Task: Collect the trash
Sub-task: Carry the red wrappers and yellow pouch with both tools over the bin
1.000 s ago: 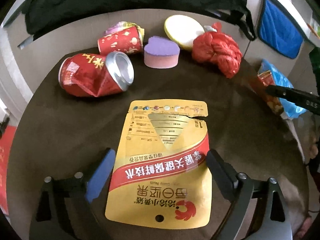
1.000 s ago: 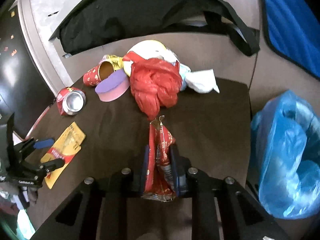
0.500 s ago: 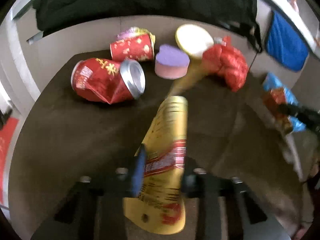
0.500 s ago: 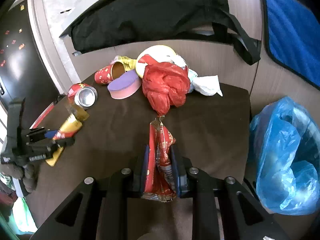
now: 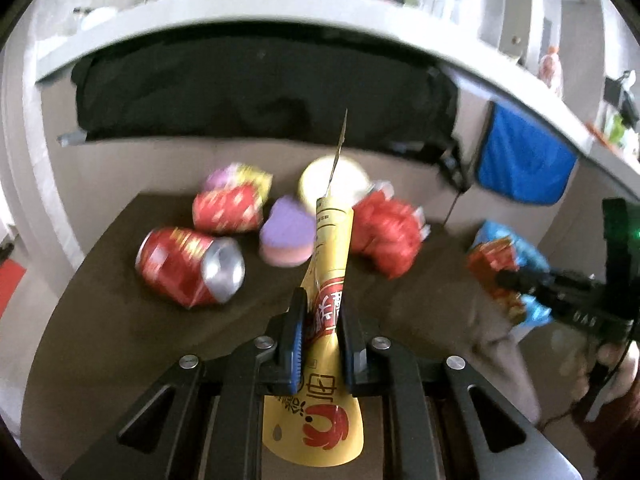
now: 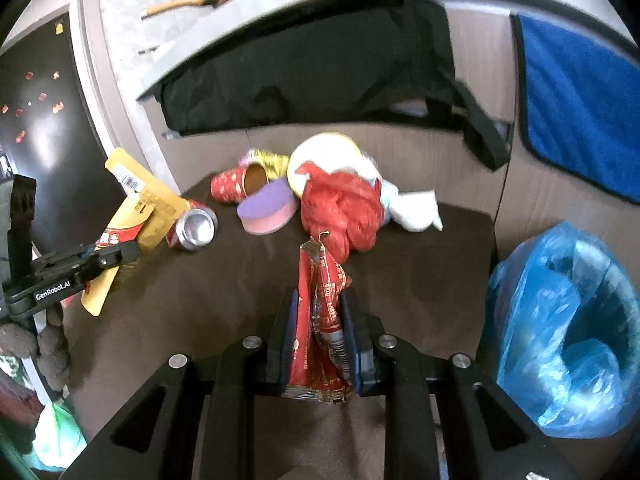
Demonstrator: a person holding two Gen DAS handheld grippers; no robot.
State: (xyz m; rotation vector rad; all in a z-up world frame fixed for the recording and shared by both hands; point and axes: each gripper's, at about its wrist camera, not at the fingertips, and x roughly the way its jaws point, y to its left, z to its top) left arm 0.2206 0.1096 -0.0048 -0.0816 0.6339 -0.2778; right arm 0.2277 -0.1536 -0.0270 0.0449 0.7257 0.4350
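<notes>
My left gripper [image 5: 320, 320] is shut on a yellow snack pouch [image 5: 326, 280] and holds it up off the dark table; it also shows in the right wrist view [image 6: 136, 208]. My right gripper [image 6: 320, 316] is shut on a crumpled red wrapper [image 6: 322, 320] above the table's right side, near a bin lined with a blue bag [image 6: 568, 332]. On the table lie a crushed red can [image 5: 188, 268], a red paper cup [image 5: 226, 208], a purple sponge [image 5: 286, 236] and a red plastic bag [image 5: 384, 236].
A yellow-white round lid [image 6: 324, 148] and white crumpled paper [image 6: 416, 208] lie at the table's back. A black bag [image 6: 304, 80] hangs on the wall behind, a blue cloth [image 6: 576, 116] to the right. The dark table [image 6: 420, 280] ends near the bin.
My left gripper closed on the yellow pouch, which lay flat on the table, and lifted it upright. My right gripper kept hold of the red wrapper and rose slightly.
</notes>
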